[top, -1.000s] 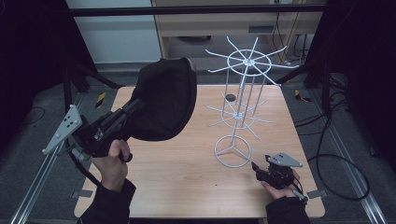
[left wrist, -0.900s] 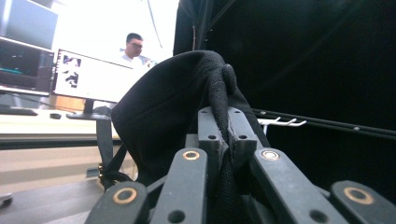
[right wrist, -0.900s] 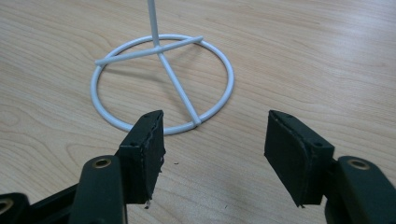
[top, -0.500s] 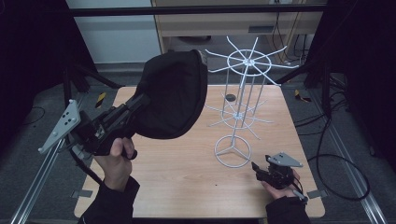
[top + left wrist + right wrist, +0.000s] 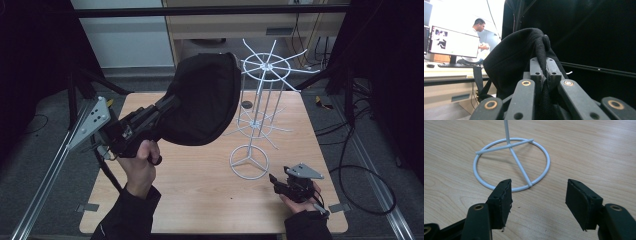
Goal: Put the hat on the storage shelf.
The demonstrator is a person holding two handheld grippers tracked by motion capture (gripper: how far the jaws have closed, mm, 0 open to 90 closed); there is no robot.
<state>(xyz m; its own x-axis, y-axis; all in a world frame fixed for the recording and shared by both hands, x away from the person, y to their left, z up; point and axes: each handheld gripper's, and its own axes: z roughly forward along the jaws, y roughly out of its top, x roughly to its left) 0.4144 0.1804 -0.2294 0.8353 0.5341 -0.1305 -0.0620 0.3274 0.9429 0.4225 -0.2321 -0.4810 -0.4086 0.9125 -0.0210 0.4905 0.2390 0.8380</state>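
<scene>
1. The black cap [image 5: 205, 102] was held clear of the desk [image 5: 200, 185], hanging out ahead of the left gripper [image 5: 541, 67] with its open side facing away from the hand.
2. The left gripper was pressed together on a fold of the cap's fabric, pinched between its jaws.
3. Just beyond the cap, on its far side from the left gripper, stood the white wire rack [image 5: 257, 107], upright on the desk.
4. The right gripper [image 5: 537, 195] rested low at the desk, jaws spread with nothing between them.
5. The rack's ring base [image 5: 511, 165] lay just ahead of the right gripper, apart from its jaws.
</scene>
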